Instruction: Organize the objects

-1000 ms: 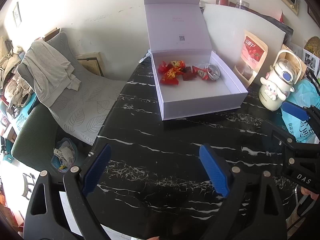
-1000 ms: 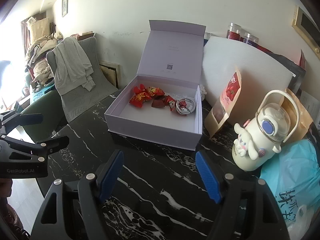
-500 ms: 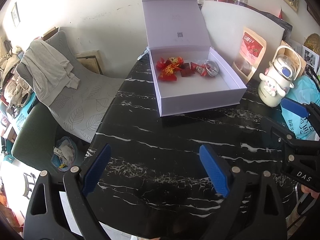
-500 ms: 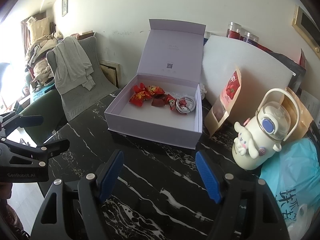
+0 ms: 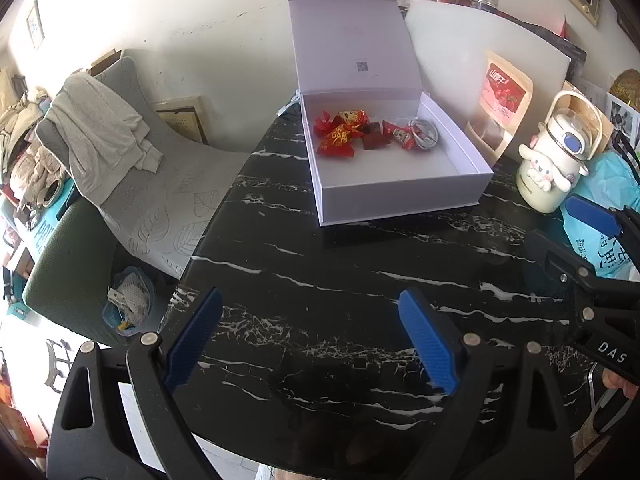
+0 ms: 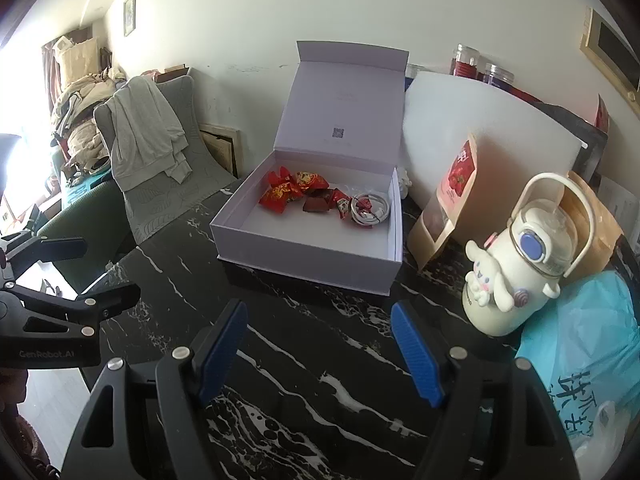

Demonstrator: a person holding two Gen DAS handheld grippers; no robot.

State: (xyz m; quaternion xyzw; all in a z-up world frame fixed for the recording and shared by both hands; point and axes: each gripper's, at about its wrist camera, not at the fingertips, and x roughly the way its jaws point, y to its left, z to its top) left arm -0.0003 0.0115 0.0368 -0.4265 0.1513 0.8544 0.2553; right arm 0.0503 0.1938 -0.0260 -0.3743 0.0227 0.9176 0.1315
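Observation:
A pale lilac gift box [image 5: 400,196] [image 6: 304,258] stands on the black marble table [image 5: 340,280] [image 6: 304,360] with its lid [image 5: 352,44] [image 6: 340,100] raised upright. Inside at the back lie red snack packets [image 5: 340,136] [image 6: 286,190] and a coiled white cable [image 5: 426,134] [image 6: 370,208]. My left gripper [image 5: 310,338] hovers open and empty above the table's near part, well short of the box. My right gripper [image 6: 320,354] is also open and empty, in front of the box. Each gripper shows at the edge of the other's view.
Right of the box stand a kraft snack pouch [image 6: 448,200], a white cartoon-dog bottle [image 6: 516,264] and a blue plastic bag [image 6: 588,352]. A white board [image 6: 480,128] leans on the wall. Left of the table is a chair draped with grey clothing [image 5: 100,140].
Both grippers have drawn back slightly from the box, so it looks a little farther away. Both stay open; nothing was picked up.

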